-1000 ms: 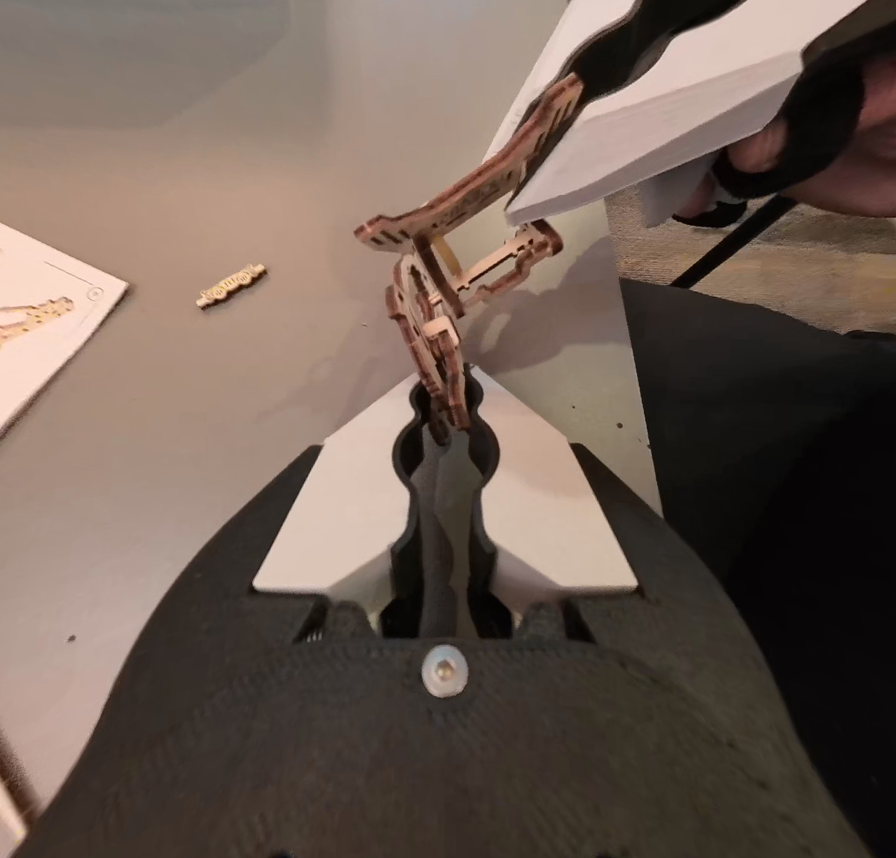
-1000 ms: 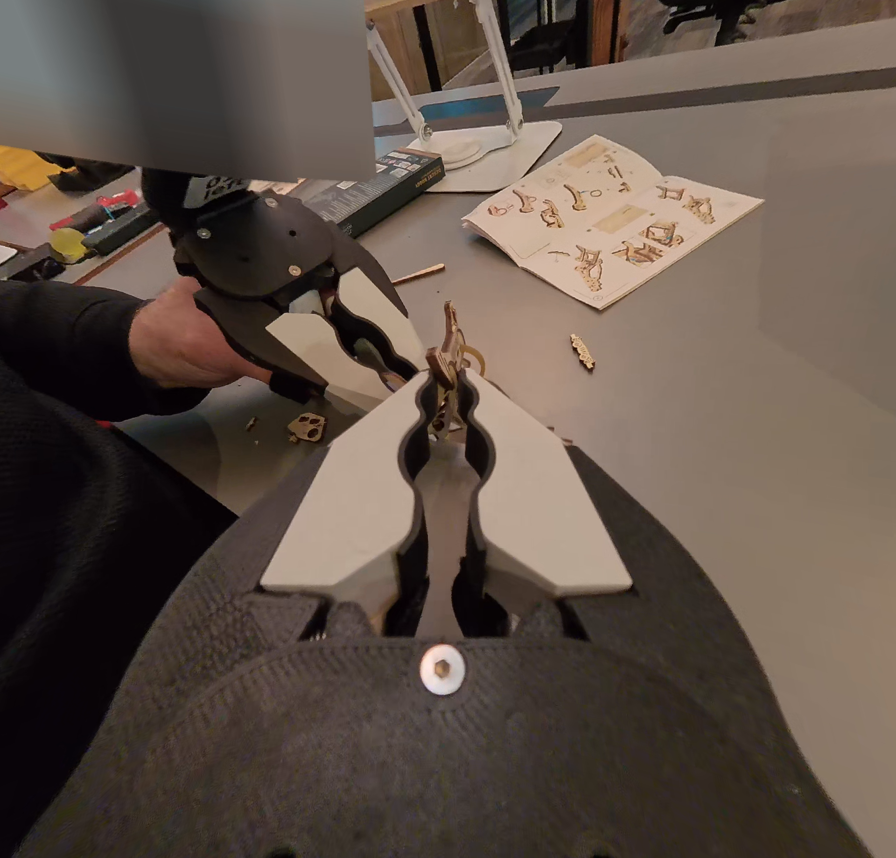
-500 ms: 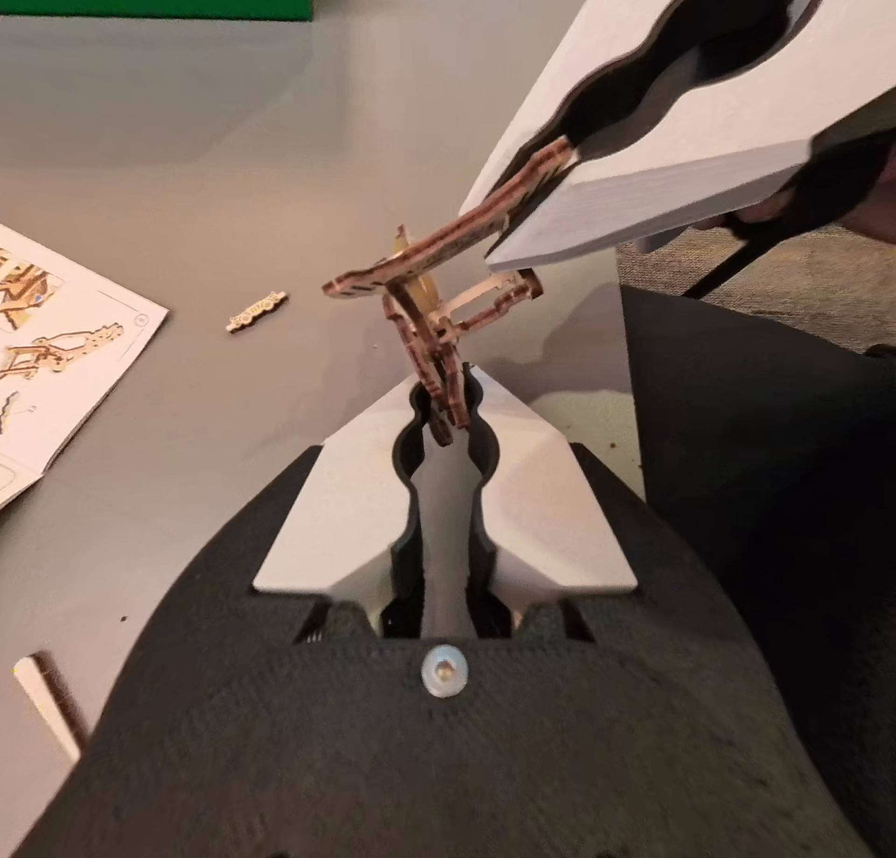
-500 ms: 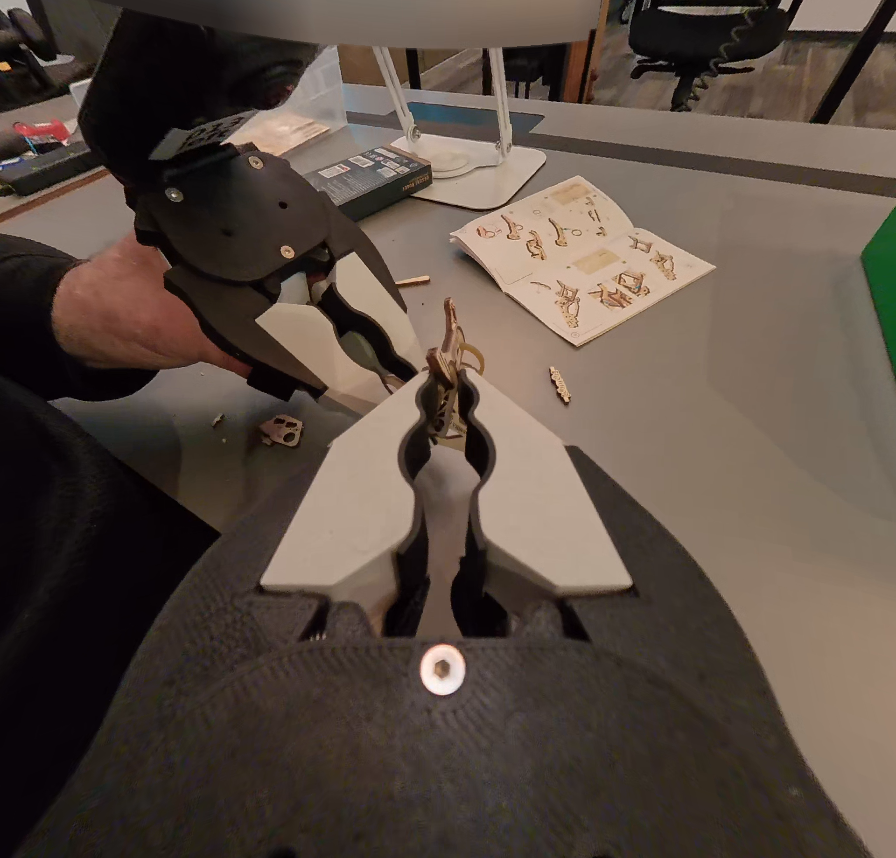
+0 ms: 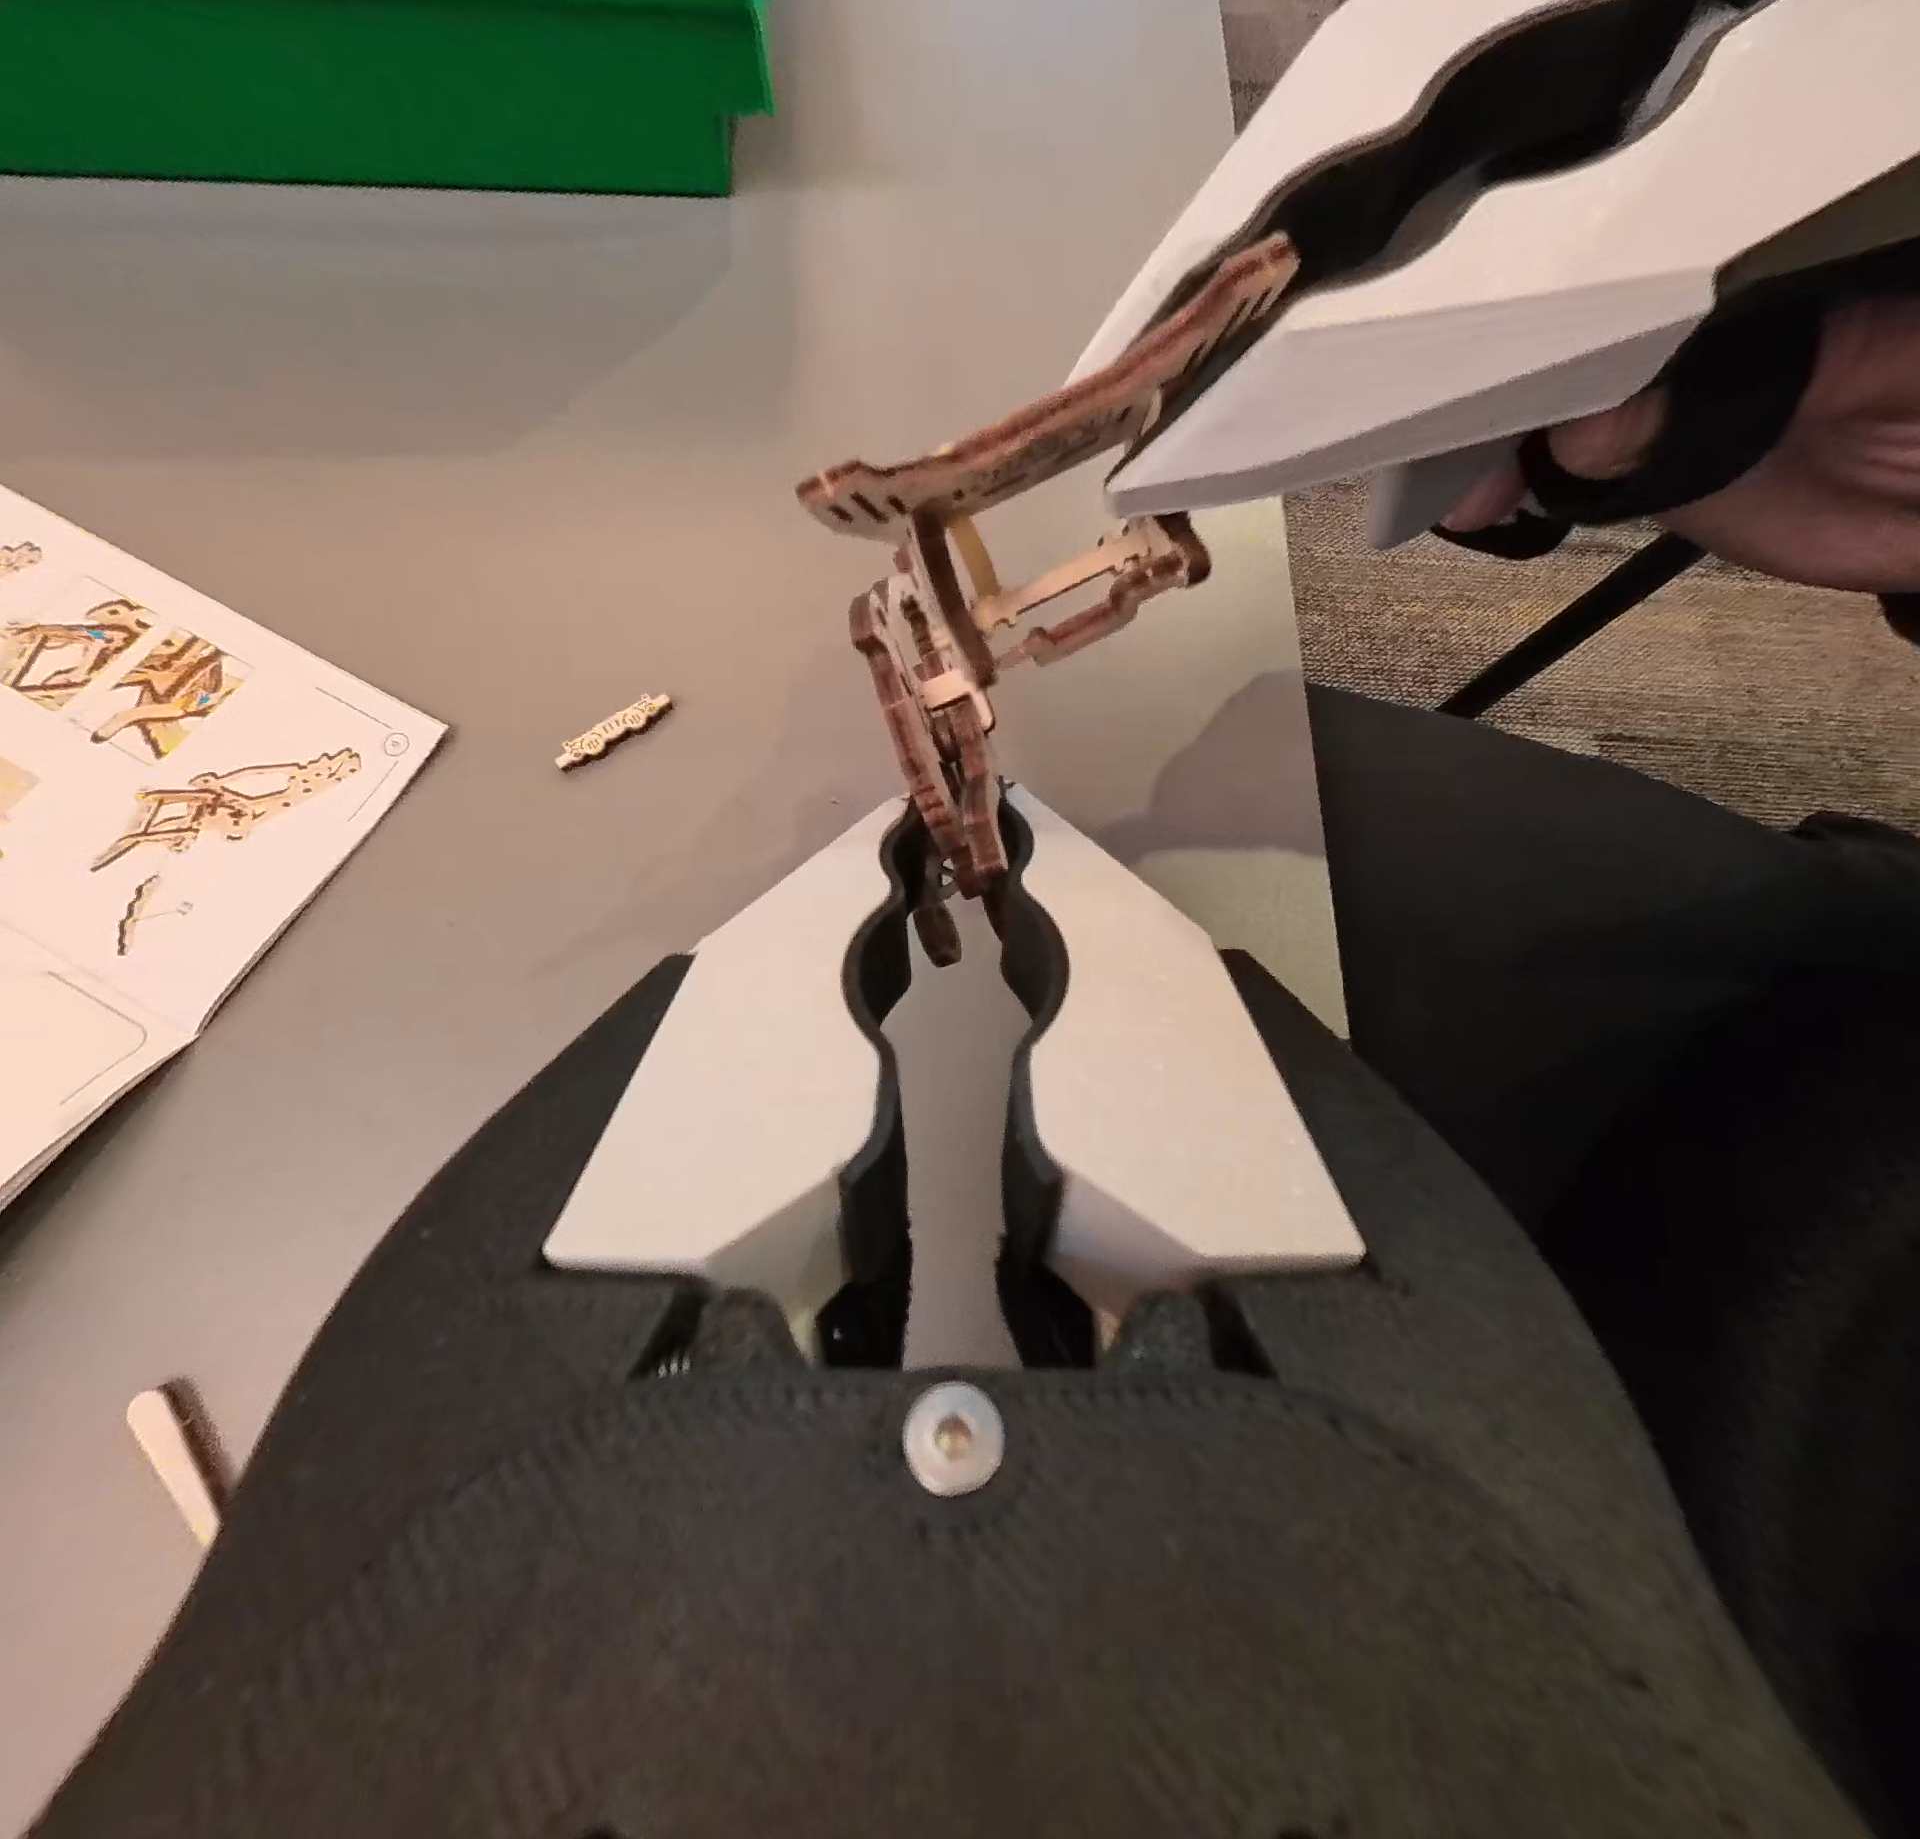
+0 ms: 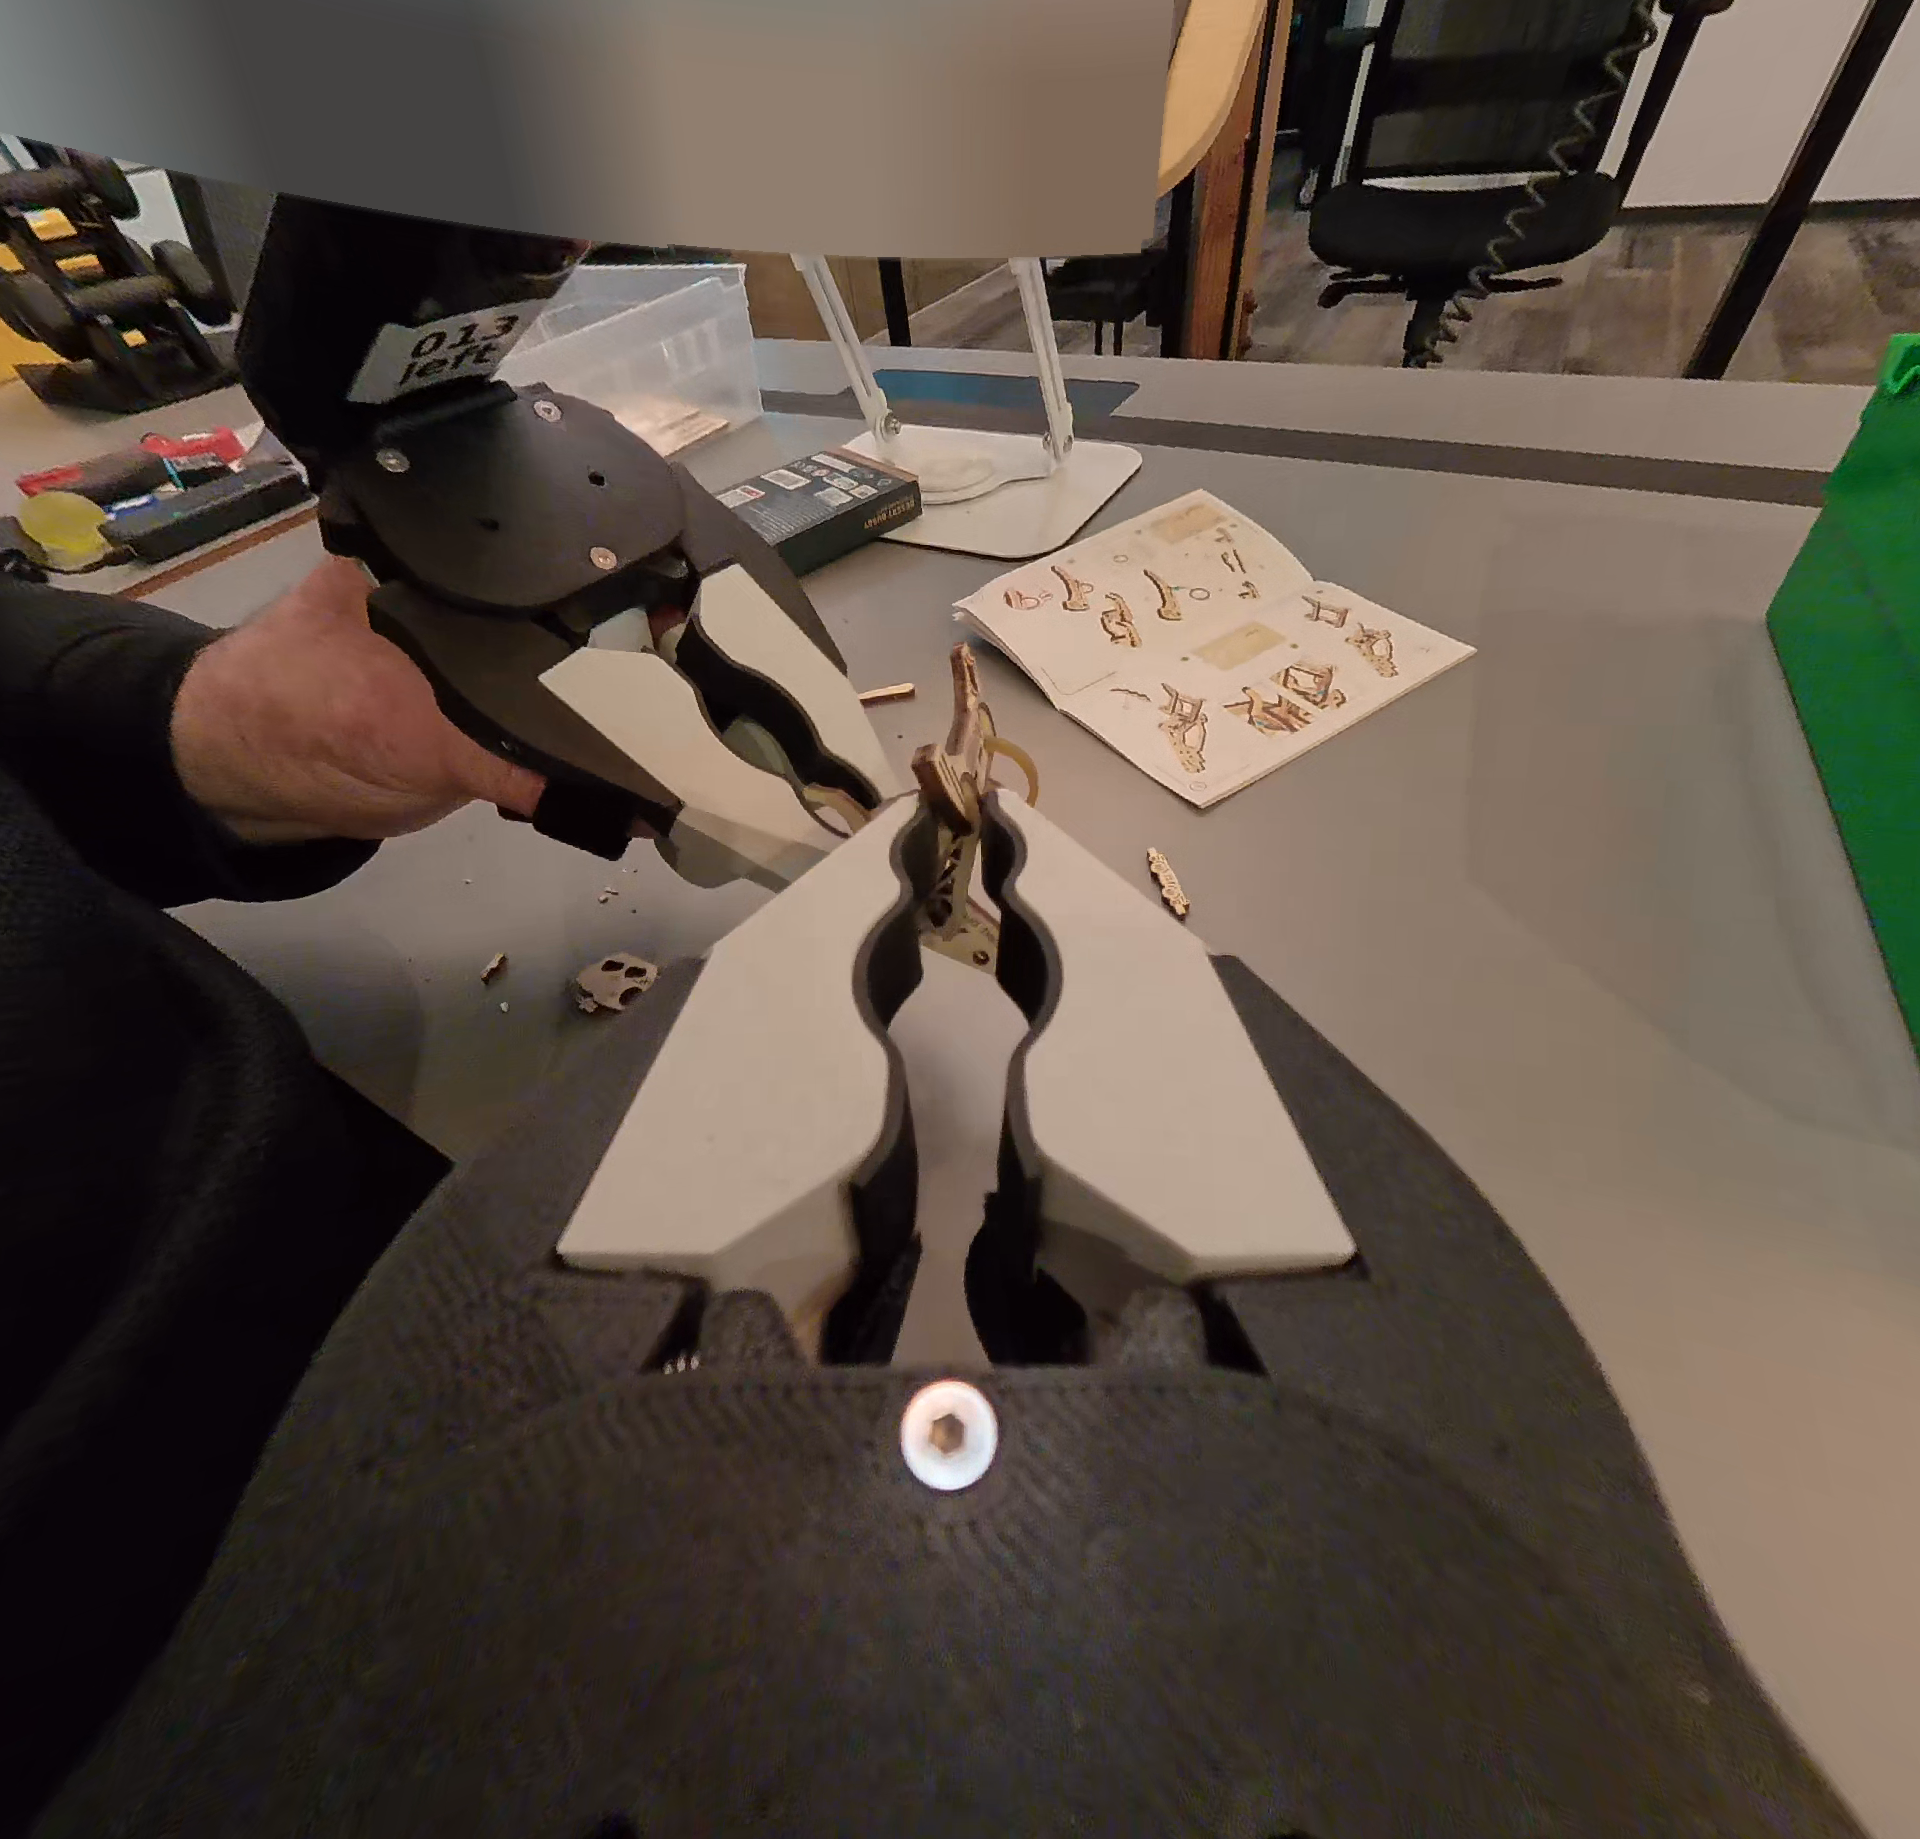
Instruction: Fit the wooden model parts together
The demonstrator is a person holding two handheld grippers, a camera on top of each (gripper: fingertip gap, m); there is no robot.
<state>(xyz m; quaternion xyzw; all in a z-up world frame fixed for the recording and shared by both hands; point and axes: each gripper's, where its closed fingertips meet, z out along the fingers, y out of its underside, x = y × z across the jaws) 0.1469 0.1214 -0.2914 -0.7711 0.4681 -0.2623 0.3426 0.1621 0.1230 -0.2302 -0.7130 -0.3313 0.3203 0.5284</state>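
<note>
A small wooden model assembly (image 5: 940,667) of laser-cut brown parts is held in the air above the grey table (image 5: 520,418) by both grippers. My left gripper (image 5: 956,828) is shut on its lower end. My right gripper (image 5: 1103,430) comes in from the upper right and is shut on the flat upper arm. In the right wrist view my right gripper (image 6: 951,815) pinches the model (image 6: 961,740), and the left gripper (image 6: 844,821) meets it from the left, held by a hand. A loose small wooden part (image 5: 613,747) lies on the table beyond.
An open instruction booklet (image 5: 156,802) lies left, also in the right wrist view (image 6: 1216,636). A green box (image 5: 374,44) stands at the far end. A wooden stick (image 5: 171,1457), a skull-shaped piece (image 6: 615,981), a lamp base (image 6: 997,490) and a dark box (image 6: 821,506) lie around. The table edge (image 5: 1309,750) is to the right. The tips of one gripper are about 6 centimetres away from the tips of the other.
Both grippers keep their hold on the model and have shifted together. The booklet and the green box have come further into view. The right gripper's angle on the upper arm has changed slightly.
</note>
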